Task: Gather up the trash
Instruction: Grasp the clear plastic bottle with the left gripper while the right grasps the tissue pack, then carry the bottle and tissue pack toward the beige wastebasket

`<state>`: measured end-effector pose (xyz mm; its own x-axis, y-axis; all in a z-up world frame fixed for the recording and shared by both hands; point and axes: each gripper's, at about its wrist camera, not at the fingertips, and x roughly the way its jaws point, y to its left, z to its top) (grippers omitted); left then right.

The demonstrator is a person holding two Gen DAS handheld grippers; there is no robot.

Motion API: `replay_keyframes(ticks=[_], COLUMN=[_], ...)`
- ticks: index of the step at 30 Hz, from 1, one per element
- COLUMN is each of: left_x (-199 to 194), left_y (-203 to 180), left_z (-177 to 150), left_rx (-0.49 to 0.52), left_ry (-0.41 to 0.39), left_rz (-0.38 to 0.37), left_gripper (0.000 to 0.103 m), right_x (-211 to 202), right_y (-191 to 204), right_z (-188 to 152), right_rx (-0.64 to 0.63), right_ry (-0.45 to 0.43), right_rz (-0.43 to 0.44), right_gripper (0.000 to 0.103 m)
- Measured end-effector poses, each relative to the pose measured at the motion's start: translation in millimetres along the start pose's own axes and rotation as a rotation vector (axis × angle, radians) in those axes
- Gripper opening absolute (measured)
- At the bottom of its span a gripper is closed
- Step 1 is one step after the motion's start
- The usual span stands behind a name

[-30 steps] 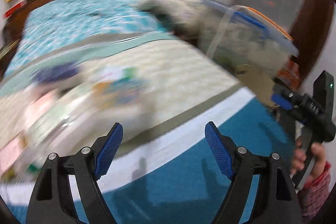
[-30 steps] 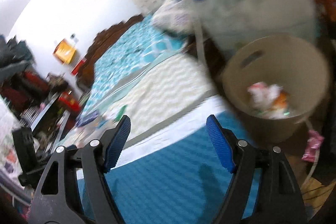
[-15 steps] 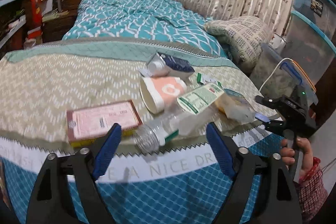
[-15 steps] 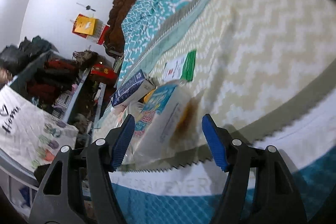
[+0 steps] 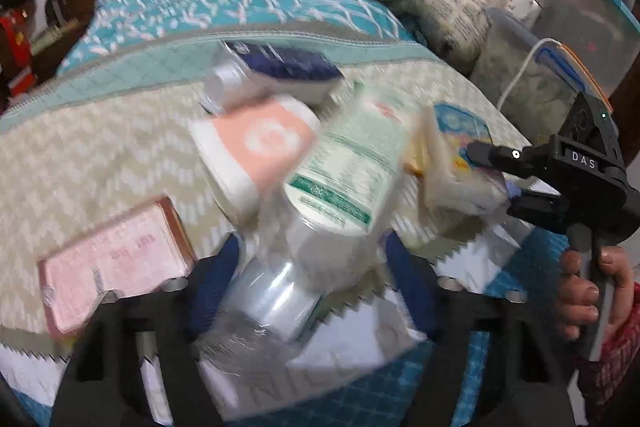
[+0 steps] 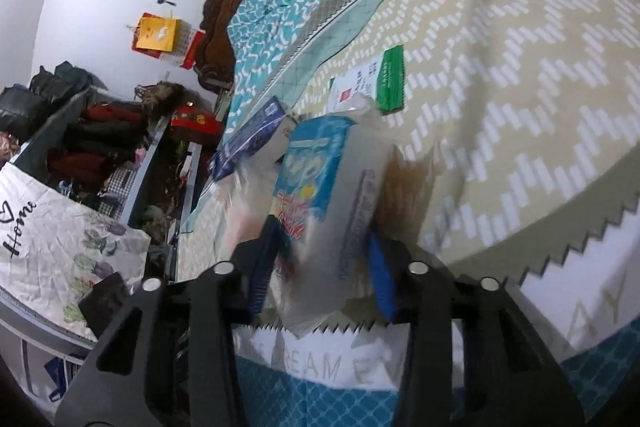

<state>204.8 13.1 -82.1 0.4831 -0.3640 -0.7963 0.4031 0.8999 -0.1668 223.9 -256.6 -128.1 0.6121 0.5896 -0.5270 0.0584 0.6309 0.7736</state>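
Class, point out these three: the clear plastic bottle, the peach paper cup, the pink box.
clear plastic bottle (image 5: pixel 344 183), left wrist view, on its green label.
peach paper cup (image 5: pixel 260 147), left wrist view, on its side wall.
pink box (image 5: pixel 116 259), left wrist view, on its top face.

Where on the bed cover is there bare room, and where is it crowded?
Bare: the chevron cover right of the green-edged packet in the right wrist view, and left of the pink cup, above the pink box, in the left wrist view. Crowded: the litter around the plastic bottle and wrapper.
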Motion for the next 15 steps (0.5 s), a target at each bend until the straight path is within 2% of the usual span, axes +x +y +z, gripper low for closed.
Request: replay_keyframes(ticks=[5,8,11,15], left_x=[-20.0,-38.8,-52.4,-68.9], left_y=[-15.4,-21.0,-23.7,-23.3], left_z=[-30.2,-56.9,-77.5,-96.9], left_rx=[0.025,-0.012,-0.035,-0.089], left_ry=[0.011,0.030,0.030,0.024], left_rz=[-0.040,-0.115,-0.119,-0.083], left_gripper=[0.056,0.056,0.056,0.056], right_x=[-27.2,-47.4,-70.2,-90.3], right_y=[7.9,4.5,-5.5,-16.1], right_z=[-35.4,-57.6,-76.5,-94.9], right_rx=[-0.084,-0.104,-0.091,-0.070], right_ry=[0.000,0.000,-0.003,-0.020], right_rz=[0.013,0.029,0.053,0.064], right_gripper=[0.041,0.041,0.041,0.041])
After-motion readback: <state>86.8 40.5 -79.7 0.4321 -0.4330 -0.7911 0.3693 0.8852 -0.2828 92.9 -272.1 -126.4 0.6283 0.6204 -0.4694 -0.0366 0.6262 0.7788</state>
